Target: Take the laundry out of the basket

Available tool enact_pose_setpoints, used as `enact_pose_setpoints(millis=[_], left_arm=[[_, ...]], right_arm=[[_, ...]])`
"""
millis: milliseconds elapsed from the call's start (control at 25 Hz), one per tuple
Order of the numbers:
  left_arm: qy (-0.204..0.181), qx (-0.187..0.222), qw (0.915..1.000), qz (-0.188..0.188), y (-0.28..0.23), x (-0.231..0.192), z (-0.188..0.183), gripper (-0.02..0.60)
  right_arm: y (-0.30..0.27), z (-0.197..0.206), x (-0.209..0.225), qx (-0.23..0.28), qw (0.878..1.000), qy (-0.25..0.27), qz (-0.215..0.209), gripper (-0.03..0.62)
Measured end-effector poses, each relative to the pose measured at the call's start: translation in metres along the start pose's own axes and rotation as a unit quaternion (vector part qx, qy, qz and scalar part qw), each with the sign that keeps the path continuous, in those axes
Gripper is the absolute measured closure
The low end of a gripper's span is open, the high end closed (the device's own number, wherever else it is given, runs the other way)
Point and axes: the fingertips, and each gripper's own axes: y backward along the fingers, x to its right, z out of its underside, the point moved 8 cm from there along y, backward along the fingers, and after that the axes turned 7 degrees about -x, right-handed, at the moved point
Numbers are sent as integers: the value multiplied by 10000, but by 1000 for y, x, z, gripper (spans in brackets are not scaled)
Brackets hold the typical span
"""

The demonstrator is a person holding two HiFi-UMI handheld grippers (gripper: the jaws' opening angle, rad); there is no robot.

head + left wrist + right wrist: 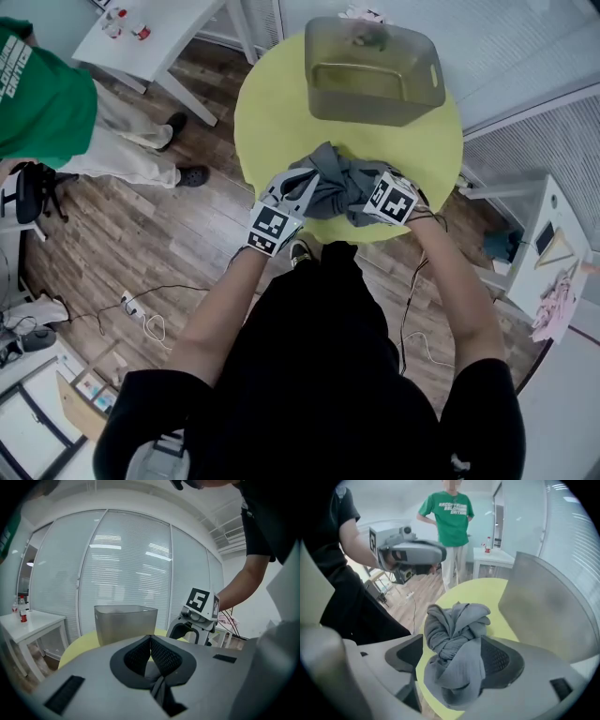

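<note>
At the near edge of the round yellow table is the bundled grey laundry; the left gripper has its jaws closed together, pinching a fold of that cloth; the right gripper gapes wide, the bundle between its pads, draped against one and clear of the other; the basket stands at the table's far edge.

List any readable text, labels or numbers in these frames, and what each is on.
No text is legible.
Green T-shirt: white print, too blurred to read.
Marker cubes, left and right: black-and-white square codes, no words.
Bottles on the white table: labels too small to read.
</note>
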Motion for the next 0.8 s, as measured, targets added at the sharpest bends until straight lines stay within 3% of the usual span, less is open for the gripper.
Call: enact_pose_setpoints(millis=[280,440,800], left_arm=[[-24,222,9997,53,30,9,-26,571],[75,363,9992,137,48,16,-44,571],[-118,771,9963,372,85,43,-87,571]], right_arm=[[55,-6,-20,1407,9854,-850,434,201],[89,-15,-40,2342,9628,-1138,719,234],[151,-36,-86,3701,9113,-1299,1253,327]])
